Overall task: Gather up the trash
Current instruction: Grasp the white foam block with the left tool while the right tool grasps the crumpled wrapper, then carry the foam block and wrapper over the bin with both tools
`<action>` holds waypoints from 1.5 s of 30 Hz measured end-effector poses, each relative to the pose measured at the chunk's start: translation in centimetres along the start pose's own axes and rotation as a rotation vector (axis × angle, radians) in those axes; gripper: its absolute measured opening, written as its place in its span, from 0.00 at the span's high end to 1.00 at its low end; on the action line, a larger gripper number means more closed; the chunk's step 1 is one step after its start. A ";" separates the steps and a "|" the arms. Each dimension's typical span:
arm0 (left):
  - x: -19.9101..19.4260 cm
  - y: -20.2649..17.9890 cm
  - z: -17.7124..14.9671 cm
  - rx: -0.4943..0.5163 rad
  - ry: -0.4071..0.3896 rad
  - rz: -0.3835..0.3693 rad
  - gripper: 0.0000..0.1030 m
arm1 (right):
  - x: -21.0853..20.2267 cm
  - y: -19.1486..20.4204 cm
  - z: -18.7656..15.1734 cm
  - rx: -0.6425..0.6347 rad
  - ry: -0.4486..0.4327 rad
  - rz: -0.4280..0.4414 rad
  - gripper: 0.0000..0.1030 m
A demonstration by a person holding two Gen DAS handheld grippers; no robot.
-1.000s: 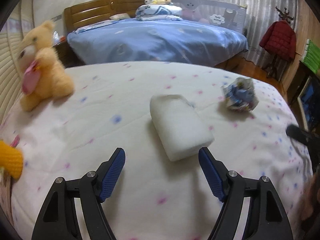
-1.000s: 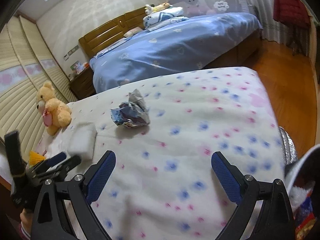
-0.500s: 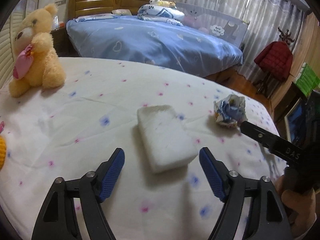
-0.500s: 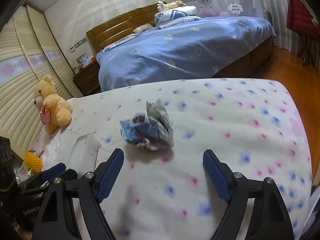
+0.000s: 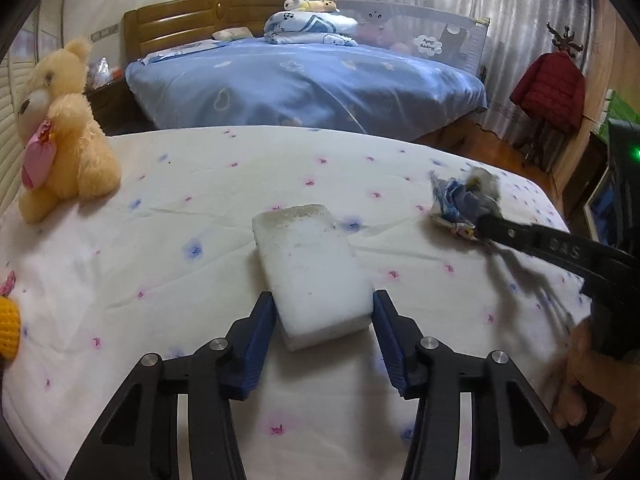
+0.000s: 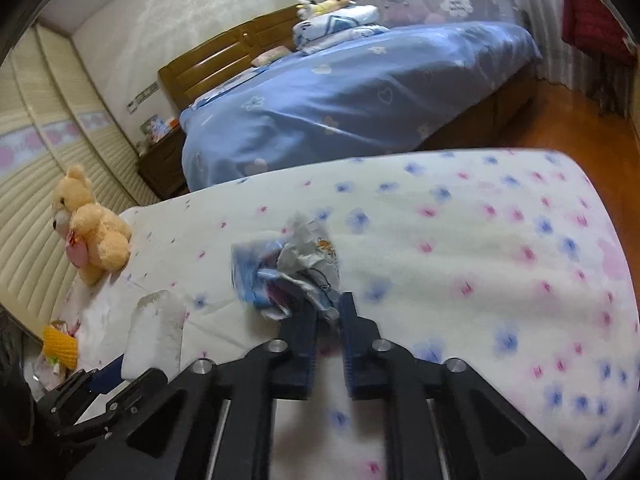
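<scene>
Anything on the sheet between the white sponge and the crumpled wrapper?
Nothing: only bare flowered sheet lies between the white sponge and the crumpled wrapper, seen in the left wrist view.

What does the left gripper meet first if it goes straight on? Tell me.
The white foam block: its near end already sits between the left gripper fingers, close to or touching both pads. Beyond it is only the floral sheet.
</scene>
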State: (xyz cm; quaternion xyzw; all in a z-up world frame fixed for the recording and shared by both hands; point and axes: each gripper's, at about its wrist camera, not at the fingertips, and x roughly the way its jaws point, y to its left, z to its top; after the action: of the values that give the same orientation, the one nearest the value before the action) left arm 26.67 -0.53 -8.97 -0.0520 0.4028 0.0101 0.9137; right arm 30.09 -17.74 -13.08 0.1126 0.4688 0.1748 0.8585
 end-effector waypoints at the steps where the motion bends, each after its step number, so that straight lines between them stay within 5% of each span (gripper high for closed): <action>1: -0.1 0.2 -0.1 -0.008 -0.001 0.000 0.54 | -0.4 -0.3 -0.3 0.019 -0.009 0.005 0.91; 16: -5.4 1.6 -3.4 -0.058 -0.023 -0.145 0.55 | -7.9 -0.6 -6.3 0.094 -0.091 0.032 0.92; 45: -12.8 -6.0 -8.2 0.164 -0.061 -0.198 0.55 | -18.0 -2.0 -12.4 0.101 -0.196 -0.080 0.91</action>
State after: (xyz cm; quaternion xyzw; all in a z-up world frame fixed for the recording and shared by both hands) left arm 12.30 -7.06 -4.50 -0.0164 0.3673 -0.1117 0.9232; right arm 11.02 -26.48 -6.64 0.1537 0.3950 0.1048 0.8997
